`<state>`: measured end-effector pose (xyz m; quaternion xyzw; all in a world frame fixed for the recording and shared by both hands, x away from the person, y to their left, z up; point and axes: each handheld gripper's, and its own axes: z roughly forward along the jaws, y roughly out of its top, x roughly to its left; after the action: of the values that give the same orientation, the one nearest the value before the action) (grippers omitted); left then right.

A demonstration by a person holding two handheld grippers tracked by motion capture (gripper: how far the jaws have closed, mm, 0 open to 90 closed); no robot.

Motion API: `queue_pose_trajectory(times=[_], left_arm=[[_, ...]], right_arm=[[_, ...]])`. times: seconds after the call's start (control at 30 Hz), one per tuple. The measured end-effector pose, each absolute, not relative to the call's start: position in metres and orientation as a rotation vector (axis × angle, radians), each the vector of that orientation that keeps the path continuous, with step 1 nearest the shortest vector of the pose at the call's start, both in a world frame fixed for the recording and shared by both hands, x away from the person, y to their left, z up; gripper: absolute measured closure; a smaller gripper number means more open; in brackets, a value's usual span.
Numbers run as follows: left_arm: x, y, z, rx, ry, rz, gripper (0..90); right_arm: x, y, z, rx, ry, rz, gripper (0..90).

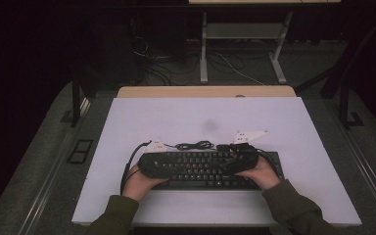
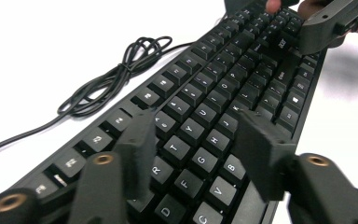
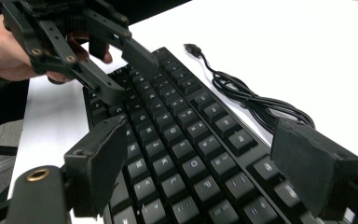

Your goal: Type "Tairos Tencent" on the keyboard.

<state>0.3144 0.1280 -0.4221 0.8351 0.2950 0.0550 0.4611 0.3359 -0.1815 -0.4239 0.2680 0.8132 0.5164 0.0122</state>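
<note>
A black keyboard (image 1: 210, 169) lay flat on the white tabletop (image 1: 205, 122), near the person's edge and roughly centred, its long side running across the high view. Its thin black cable (image 1: 193, 145) sat loosely coiled on the tabletop just behind the key rows, touching the white surface and ending in a plug (image 3: 192, 47) that rested apart from the keyboard.

The left tool (image 2: 193, 140) was held over the left end of the keyboard. In the left gripper view its two black jaws stood apart above the letter keys, with several key columns visible between them; the pads pressed on nothing, so it was released. I could not tell whether the jaw tips touched the key tops.

The right tool (image 3: 191, 154) was over the right end of the keyboard. In the right gripper view its jaws were spread wide, one above the near front edge of the keyboard and the other above the back edge by the cable, straddling the key rows without squeezing them: released as well.

In the high view both hands, in dark green sleeves (image 1: 293, 210), came in from the bottom edge and rested at the two ends of the keyboard, the left hand (image 1: 139, 183) and right hand (image 1: 259, 174) each wrapped around its tool
</note>
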Motion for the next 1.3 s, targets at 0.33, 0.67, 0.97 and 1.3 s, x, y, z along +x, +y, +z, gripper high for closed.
queue_pose_trajectory(times=[0.33, 0.67, 0.97, 1.3], left_arm=[[0.309, 0.139, -0.422, 2.039, 0.736, 0.180, 29.3], [0.298, 0.151, -0.421, 2.009, 0.768, 0.219, 16.9], [0.286, 0.169, -0.421, 1.970, 0.777, 0.242, 12.3], [0.278, 0.185, -0.423, 1.966, 0.818, 0.285, 4.4]], right_arm=[[0.325, -0.209, -0.423, 0.882, 2.478, 1.592, 18.1], [0.312, -0.235, -0.420, 0.930, 2.418, 1.591, 18.2], [0.297, -0.256, -0.423, 0.978, 2.388, 1.564, 18.1], [0.282, -0.279, -0.428, 1.038, 2.353, 1.559, 18.2]])
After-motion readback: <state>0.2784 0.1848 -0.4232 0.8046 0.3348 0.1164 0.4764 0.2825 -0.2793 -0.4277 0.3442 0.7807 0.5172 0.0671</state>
